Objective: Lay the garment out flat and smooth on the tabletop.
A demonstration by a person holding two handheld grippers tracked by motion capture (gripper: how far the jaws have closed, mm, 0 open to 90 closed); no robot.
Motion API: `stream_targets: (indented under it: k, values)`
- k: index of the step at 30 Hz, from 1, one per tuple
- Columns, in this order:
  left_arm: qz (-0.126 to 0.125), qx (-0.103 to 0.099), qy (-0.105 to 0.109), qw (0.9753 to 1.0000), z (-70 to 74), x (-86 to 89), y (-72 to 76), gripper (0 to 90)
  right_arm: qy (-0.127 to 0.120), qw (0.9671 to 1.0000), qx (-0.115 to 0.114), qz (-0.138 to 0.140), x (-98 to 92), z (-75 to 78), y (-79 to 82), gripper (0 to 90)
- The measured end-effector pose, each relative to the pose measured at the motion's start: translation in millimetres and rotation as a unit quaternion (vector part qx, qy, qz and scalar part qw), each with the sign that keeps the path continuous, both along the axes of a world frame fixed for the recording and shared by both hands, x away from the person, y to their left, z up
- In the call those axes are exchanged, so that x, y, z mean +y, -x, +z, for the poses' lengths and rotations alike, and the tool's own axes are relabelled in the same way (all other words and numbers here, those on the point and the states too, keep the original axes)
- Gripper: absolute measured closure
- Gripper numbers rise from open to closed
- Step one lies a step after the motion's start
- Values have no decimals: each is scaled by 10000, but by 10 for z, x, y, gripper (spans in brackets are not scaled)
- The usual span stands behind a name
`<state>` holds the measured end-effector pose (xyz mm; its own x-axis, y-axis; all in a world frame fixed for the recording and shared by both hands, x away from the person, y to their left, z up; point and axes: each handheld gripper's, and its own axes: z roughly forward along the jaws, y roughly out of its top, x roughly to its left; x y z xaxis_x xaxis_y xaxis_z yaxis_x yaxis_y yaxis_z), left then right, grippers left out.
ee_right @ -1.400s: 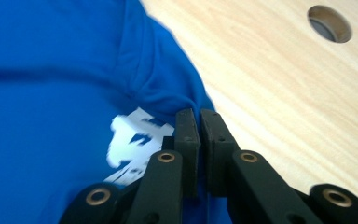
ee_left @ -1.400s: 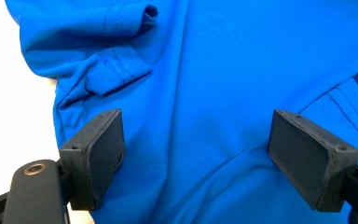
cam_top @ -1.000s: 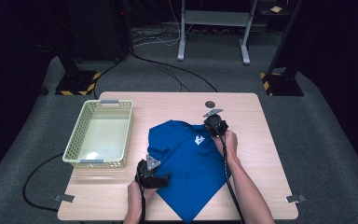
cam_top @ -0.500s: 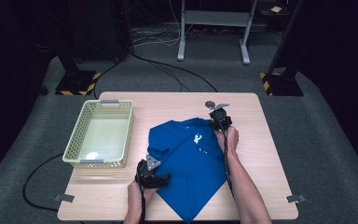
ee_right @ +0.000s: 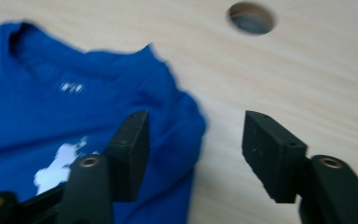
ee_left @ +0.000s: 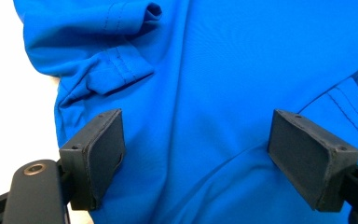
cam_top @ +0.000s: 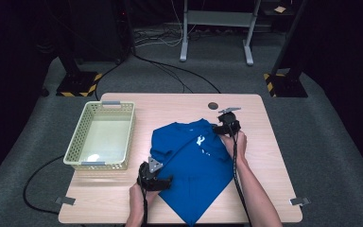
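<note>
On the wooden table [cam_top: 123, 198] a blue T-shirt [cam_top: 189, 170] lies spread at an angle, collar toward the far edge and hem hanging close to the near edge, with a white print on its chest. Its placement, flat and open, suggests it is being smoothed or readied for folding. The left hand-held gripper [ee_left: 196, 158] rests over the near left part of the shirt, jaws wide apart with cloth between and beneath them but nothing pinched; a rumpled sleeve [ee_left: 114, 70] lies just ahead of it, probably the part needing attention. The right hand-held gripper [ee_right: 193, 156] sits at the far right shoulder, jaws also apart, one over the fabric edge and the other over bare wood, as if straddling the shoulder to take hold. Beyond it is a round cable hole [ee_right: 251, 17]. An empty pale green basket [cam_top: 78, 151] stands well to the left, likely the shirt's destination.
</note>
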<state>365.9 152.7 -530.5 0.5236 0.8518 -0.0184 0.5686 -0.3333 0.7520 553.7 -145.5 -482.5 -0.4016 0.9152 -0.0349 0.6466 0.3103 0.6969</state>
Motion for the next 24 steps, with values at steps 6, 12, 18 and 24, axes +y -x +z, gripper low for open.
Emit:
stream_targets:
  k: [6,12,18,24]
  values:
    - [-2,2,1,10000,0,1,0,184,271,9995,169,-24,223,-178,-82,357]
    - [0,1,1,10000,0,0,0,184,303,9992,113,-251,260,-283,-160,311]
    - [-3,2,0,10000,0,1,0,184,-40,9989,171,-446,159,-237,-210,272]
    - [-5,6,-2,10000,1,2,-1,184,-369,9993,-86,-52,-38,37,62,197]
